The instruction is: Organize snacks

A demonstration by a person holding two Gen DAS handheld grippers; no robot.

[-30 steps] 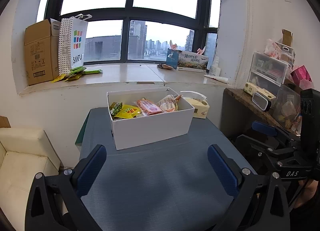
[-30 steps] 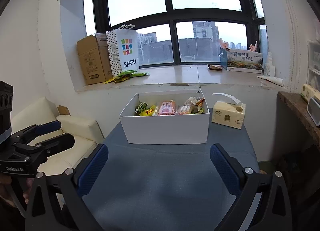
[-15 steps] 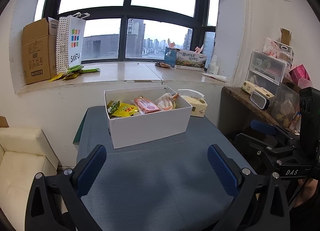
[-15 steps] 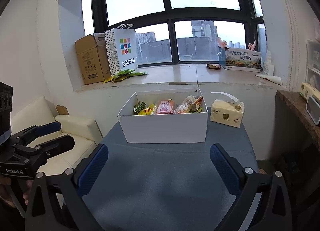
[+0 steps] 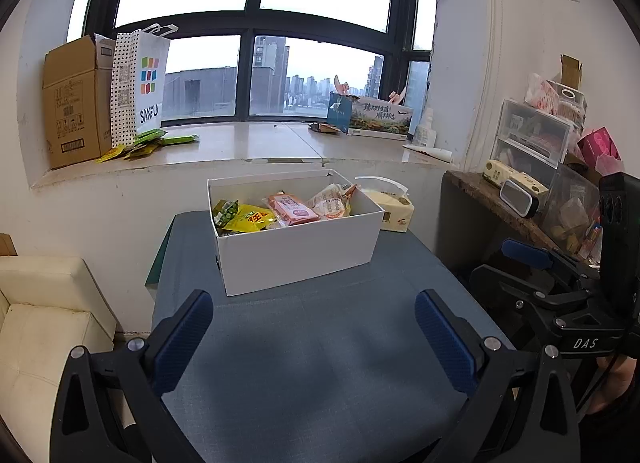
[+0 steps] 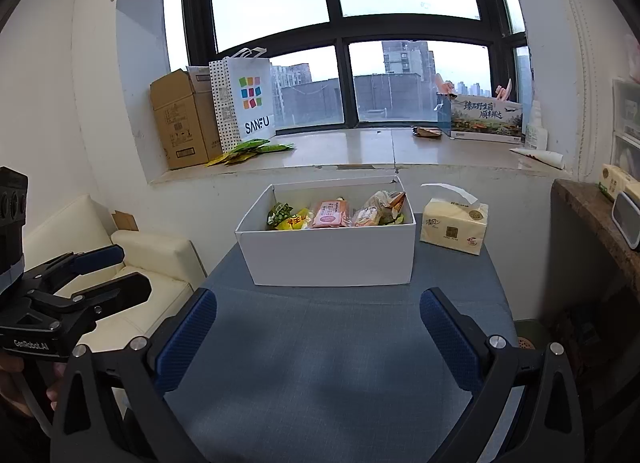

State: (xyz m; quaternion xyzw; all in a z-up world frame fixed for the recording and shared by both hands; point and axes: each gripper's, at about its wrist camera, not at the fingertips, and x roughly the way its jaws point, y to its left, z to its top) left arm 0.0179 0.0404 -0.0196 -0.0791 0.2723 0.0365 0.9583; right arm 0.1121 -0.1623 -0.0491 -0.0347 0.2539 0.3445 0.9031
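At the bottom of the left wrist view we find the left gripper [image 5: 314, 327] with its blue pads spread wide and nothing between them; the right gripper [image 6: 318, 327] sits likewise at the bottom of its own view, released and empty; both hover over the bare grey-blue table [image 6: 328, 363].

Past the fingertips, at frame centre, stands the white box [image 6: 332, 259], open-topped, with a tissue pack [image 6: 454, 229] just beside it on the right.

Inside the box lie the snacks: a yellow packet [image 5: 250, 219] and a green packet [image 5: 225, 210] at the left end, a pink packet [image 5: 292, 210] in the middle, a clear-wrapped bundle [image 5: 332, 203] at the right end; they touch and partly overlap.

We judge these film pouches light, soft, crinkly and slippery, with contents that may crush; we recommend taking each by a flat sealed edge or corner that stands clear of its neighbours, with moderate closing force.

Farther off, at upper left, more green and yellow packets [image 6: 250, 151] lie on the windowsill [image 6: 360, 149] beside a paper bag [image 6: 248, 103].
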